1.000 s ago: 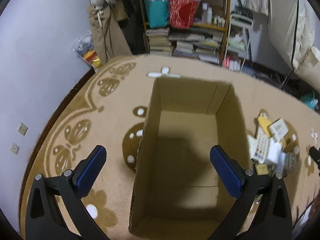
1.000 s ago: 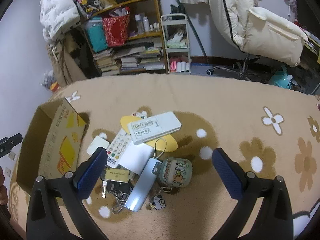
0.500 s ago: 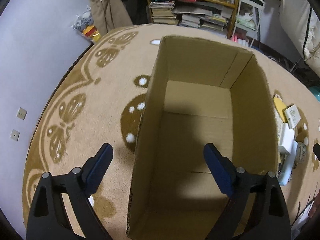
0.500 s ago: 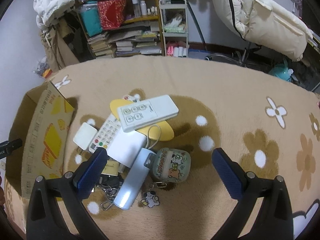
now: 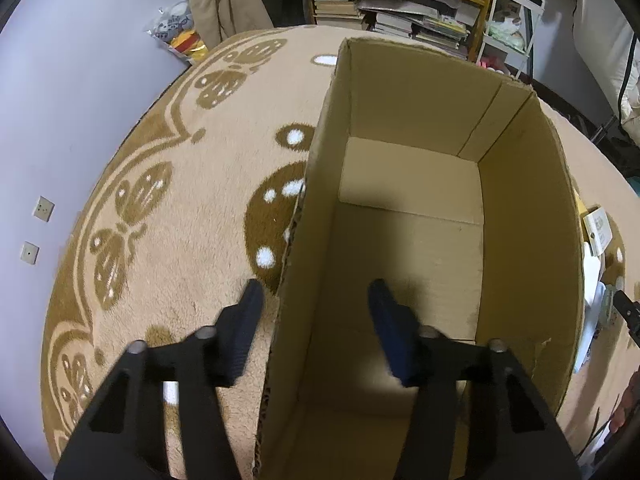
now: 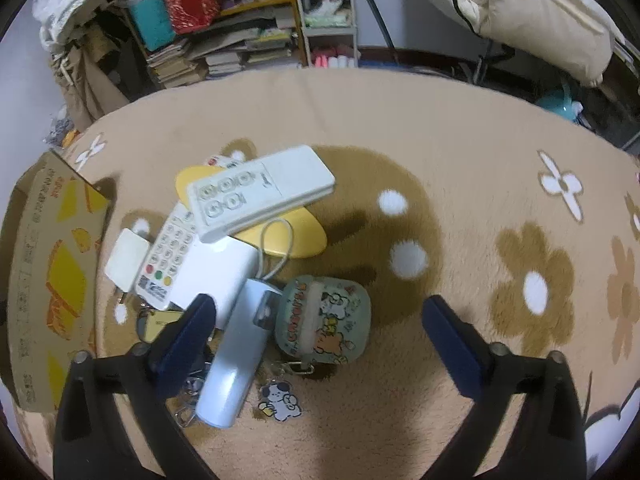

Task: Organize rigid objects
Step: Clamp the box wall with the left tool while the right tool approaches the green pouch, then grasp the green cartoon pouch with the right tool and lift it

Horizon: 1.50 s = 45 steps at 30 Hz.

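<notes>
Straddling the near-left wall of the cardboard box [image 5: 416, 248]: left claw [image 5: 316, 320], jaws partly spread, one finger outside on the rug [image 5: 180, 216], one inside, gripping nothing. Box sits open-topped on the rug. Right claw [image 6: 318, 322]: jaws wide, holding nothing, above the pile just beside the box. Pile: white remote [image 6: 260, 192] atop yellow oval piece [image 6: 288, 236], keypad remote [image 6: 170, 256], white charger [image 6: 128, 260], pale blue case [image 6: 236, 360], cartoon pouch [image 6: 324, 320], keys partly hidden. Bookshelf [image 6: 224, 40] beyond.

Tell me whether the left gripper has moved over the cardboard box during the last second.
Yes. The left gripper has come down and forward and narrowed: its fingers now straddle the left wall of the cardboard box, which looms larger than before.
</notes>
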### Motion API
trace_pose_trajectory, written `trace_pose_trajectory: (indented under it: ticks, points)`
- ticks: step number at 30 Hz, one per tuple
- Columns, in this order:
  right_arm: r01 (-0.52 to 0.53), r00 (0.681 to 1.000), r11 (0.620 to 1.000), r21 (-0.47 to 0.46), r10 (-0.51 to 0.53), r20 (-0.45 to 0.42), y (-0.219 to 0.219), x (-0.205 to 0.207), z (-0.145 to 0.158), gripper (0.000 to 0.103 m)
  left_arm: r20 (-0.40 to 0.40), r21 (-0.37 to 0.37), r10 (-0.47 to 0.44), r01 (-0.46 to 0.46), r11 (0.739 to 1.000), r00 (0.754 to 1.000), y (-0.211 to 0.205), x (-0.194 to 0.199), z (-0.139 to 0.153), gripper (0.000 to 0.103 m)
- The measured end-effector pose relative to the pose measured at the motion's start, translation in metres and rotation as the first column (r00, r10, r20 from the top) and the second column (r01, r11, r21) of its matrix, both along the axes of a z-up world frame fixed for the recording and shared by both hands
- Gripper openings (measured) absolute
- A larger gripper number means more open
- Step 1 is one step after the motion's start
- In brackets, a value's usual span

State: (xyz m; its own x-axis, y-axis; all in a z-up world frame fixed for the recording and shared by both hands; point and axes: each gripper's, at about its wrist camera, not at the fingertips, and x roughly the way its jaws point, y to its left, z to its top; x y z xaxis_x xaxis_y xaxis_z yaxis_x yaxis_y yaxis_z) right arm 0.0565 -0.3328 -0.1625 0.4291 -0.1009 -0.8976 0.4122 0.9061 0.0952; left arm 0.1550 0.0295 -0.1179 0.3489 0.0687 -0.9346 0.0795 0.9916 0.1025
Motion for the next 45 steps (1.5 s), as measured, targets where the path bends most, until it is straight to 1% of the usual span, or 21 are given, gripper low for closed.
trace_pose_trajectory:
  ticks: [1,4,7,11,13,15,17,21,23,24,26,30,32,34,36,39,42,45]
  points:
    - [-0.001,1.0,1.0,-0.006,0.001,-0.009,0.0,0.0,-0.002,0.097,-0.013,-0.003,-0.001,0.001,1.0,1.0,0.0,0.001,-0.002,0.041]
    - [-0.003,0.999,1.0,-0.025,0.002,-0.033,-0.001,0.001,-0.007,0.096,-0.044,-0.016,0.006,-0.006,1.0,0.999,0.002,0.001,-0.008,0.036]
    - [0.0,0.999,1.0,-0.009,0.0,-0.053,-0.002,0.002,-0.009,0.096,-0.051,-0.007,0.012,-0.012,1.0,0.999,0.004,0.001,-0.011,0.033]
    - [-0.01,0.997,1.0,-0.026,0.008,-0.073,0.0,0.003,-0.012,0.095,-0.067,-0.01,0.035,-0.036,0.999,0.997,0.008,0.002,-0.013,0.028]
    - [-0.013,0.997,1.0,-0.028,0.011,-0.08,0.0,0.004,-0.014,0.085,-0.07,-0.01,0.039,-0.04,0.999,0.997,0.009,0.002,-0.014,0.026]
    - [-0.016,0.996,1.0,-0.018,0.014,-0.087,0.0,0.005,-0.018,0.083,-0.064,-0.006,0.039,-0.04,0.999,0.997,0.01,0.002,-0.013,0.024]
    - [-0.005,0.997,1.0,0.003,0.005,-0.077,-0.003,0.005,-0.018,0.082,-0.062,-0.005,0.041,-0.042,0.999,0.997,0.011,0.002,-0.013,0.022]
    - [0.013,0.997,0.999,0.036,-0.01,-0.073,-0.008,0.005,-0.02,0.082,-0.054,0.002,0.055,-0.055,0.998,0.997,0.012,0.003,-0.013,0.02]
    - [0.014,0.997,0.999,0.036,-0.011,-0.076,-0.008,0.006,-0.021,0.081,-0.052,0.005,0.06,-0.059,0.998,0.997,0.013,0.003,-0.013,0.019]
    - [0.015,0.997,1.0,0.028,-0.012,-0.082,-0.009,0.006,-0.02,0.078,-0.053,0.007,0.06,-0.06,0.998,0.997,0.013,0.003,-0.013,0.019]
    - [0.022,0.996,0.999,0.036,-0.019,-0.091,-0.011,0.006,-0.021,0.077,-0.059,0.005,0.057,-0.057,0.998,0.997,0.012,0.003,-0.015,0.017]
    - [0.03,0.995,0.998,0.047,-0.026,-0.091,-0.013,0.004,-0.022,0.077,-0.056,0.009,0.053,-0.053,0.999,0.997,0.012,0.004,-0.015,0.017]
    - [0.034,0.996,0.998,0.052,-0.029,-0.089,-0.014,0.002,-0.023,0.077,-0.057,0.011,0.058,-0.057,0.998,0.997,0.012,0.003,-0.015,0.015]
    - [0.036,0.996,0.998,0.061,-0.03,-0.089,-0.014,0.002,-0.024,0.073,-0.06,0.008,0.06,-0.059,0.998,0.996,0.013,0.004,-0.015,0.015]
    - [0.03,0.996,0.998,0.061,-0.024,-0.09,-0.012,0.001,-0.024,0.072,-0.064,0.008,0.058,-0.058,0.998,0.996,0.012,0.004,-0.015,0.015]
    - [0.023,0.995,0.998,0.062,-0.017,-0.096,-0.01,0.001,-0.025,0.068,-0.061,0.021,0.053,-0.052,0.998,0.997,0.012,0.003,-0.016,0.015]
    - [0.016,0.995,0.998,0.058,-0.011,-0.098,-0.009,0.002,-0.025,0.068,-0.062,0.017,0.057,-0.056,0.998,0.996,0.013,0.004,-0.016,0.015]
    - [0.026,0.995,0.997,0.073,-0.018,-0.101,-0.011,0.003,-0.026,0.068,-0.065,0.013,0.059,-0.058,0.998,0.996,0.013,0.003,-0.015,0.015]
